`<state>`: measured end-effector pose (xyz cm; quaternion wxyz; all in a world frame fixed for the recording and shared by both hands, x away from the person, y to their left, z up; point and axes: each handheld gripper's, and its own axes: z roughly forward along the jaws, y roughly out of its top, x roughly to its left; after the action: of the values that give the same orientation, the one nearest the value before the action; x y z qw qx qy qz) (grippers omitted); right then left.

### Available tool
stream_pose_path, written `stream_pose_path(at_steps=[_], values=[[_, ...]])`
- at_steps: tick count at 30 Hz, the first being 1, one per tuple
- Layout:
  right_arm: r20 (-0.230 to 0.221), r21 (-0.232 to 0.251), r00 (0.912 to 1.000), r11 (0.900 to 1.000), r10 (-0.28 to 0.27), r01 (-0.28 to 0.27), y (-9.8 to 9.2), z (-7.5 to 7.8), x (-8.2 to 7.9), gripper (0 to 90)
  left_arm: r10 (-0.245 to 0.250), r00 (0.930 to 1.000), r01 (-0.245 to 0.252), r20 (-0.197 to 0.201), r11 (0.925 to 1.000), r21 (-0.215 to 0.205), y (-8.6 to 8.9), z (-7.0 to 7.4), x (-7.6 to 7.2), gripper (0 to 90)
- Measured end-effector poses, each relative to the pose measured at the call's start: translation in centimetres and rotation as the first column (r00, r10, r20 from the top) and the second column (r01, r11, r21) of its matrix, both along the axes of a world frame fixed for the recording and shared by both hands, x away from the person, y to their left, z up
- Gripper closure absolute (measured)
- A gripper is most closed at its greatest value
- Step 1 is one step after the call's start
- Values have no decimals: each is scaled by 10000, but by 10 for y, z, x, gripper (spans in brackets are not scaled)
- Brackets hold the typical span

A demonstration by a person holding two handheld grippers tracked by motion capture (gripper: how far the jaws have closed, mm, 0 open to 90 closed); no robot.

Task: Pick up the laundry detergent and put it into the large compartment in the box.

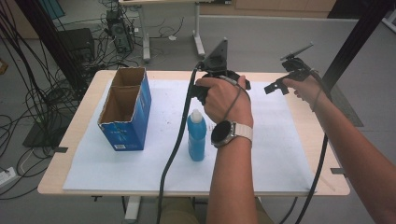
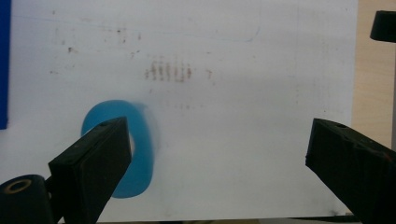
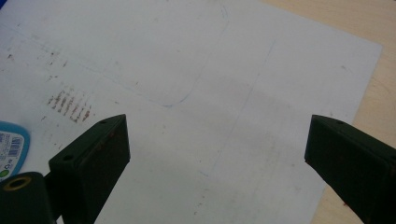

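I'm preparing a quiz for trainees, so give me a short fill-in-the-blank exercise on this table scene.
1. The bottle standing on the white sheet is ____ in colour.
2. The jaws of the left tool stand wide ____.
3. The cardboard box has ____ open compartments on top.
4. In the high view, the box stands to the ____ of the bottle.

Missing words: blue; open; two; left

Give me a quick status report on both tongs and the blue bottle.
Left tongs open above blue bottle. Right tongs open, empty. Bottle upright beside cardboard box. Path unobstructed.
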<state>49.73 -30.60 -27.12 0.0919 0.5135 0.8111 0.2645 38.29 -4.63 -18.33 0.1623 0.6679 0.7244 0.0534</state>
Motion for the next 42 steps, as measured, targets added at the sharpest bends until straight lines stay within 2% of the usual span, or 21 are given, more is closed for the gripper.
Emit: stream_pose_path(at_steps=[10,21,36,39,42], values=[[1,-16,10000,10000,48,-48,2,0,0,67,377,9991,-375,-198,9992,118,13,-4,0,74],[-4,-34,10000,10000,71,-71,3,0,0,67,628,9980,-627,-47,9978,192,22,-6,-2,78],[0,-38,9999,9999,120,-120,6,0,-2,67,1027,9946,-1021,-140,9940,383,32,-14,-5,78],[-11,-42,9999,9999,128,-128,6,-1,-2,67,1133,9935,-1126,-97,9922,540,33,-16,-6,81],[-29,-47,9999,9999,112,-112,6,-2,-2,67,1189,9927,-1172,-222,9909,657,34,-19,-6,83]])
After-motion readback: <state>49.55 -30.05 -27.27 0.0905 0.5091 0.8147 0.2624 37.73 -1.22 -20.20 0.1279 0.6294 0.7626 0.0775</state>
